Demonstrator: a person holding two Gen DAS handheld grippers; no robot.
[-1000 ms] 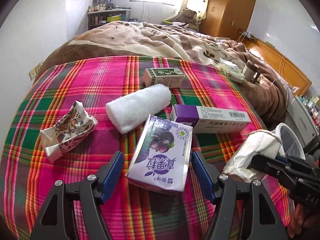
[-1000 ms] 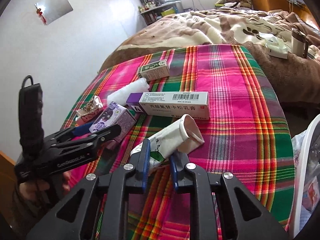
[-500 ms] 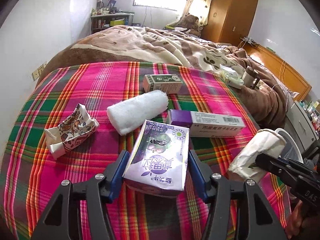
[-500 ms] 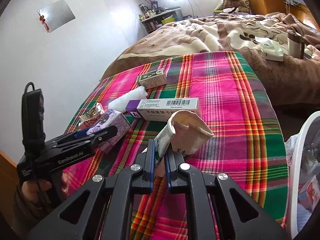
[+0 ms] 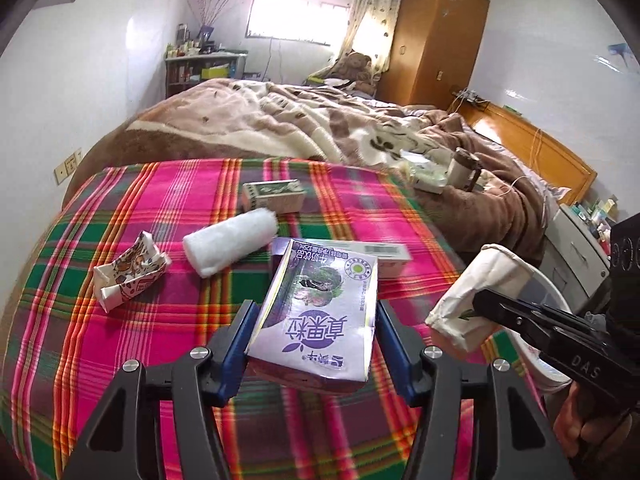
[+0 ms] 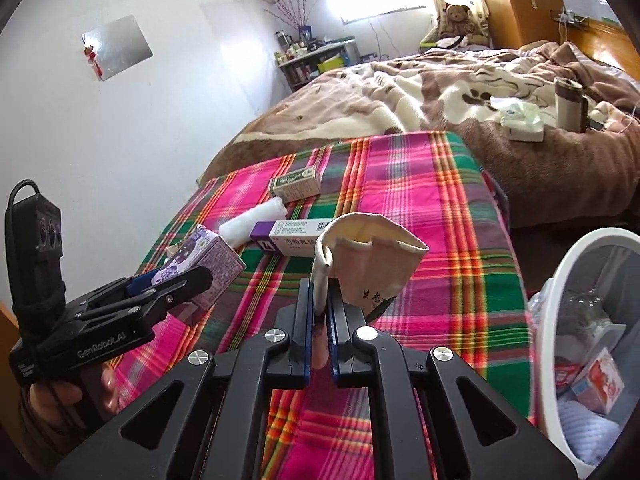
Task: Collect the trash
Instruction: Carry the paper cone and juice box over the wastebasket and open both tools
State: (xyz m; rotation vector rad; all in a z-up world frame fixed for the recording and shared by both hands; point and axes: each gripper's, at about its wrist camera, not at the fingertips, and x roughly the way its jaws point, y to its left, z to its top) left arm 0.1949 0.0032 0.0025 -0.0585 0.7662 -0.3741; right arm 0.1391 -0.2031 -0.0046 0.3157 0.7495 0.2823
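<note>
My left gripper [image 5: 314,320] is shut on a purple milk carton [image 5: 320,312] and holds it above the plaid cloth [image 5: 120,320]. The carton also shows in the right wrist view [image 6: 204,264]. My right gripper [image 6: 319,300] is shut on the wall of a crumpled paper cup [image 6: 372,264], lifted off the cloth; the cup also shows in the left wrist view [image 5: 476,292]. On the cloth lie a white roll [image 5: 230,240], a crumpled patterned wrapper [image 5: 128,276], a green box [image 5: 274,196] and a long purple-and-white box [image 6: 292,232].
A white trash bin [image 6: 568,280] with trash inside stands off the bed's right edge. Beyond the cloth a brown blanket [image 5: 320,128] carries a tissue pack [image 6: 522,122] and a cup [image 6: 568,104]. A grey cabinet [image 5: 576,248] stands at right.
My left gripper has closed on the milk carton and lifted it. My right gripper has closed tight on the paper cup and raised it off the cloth.
</note>
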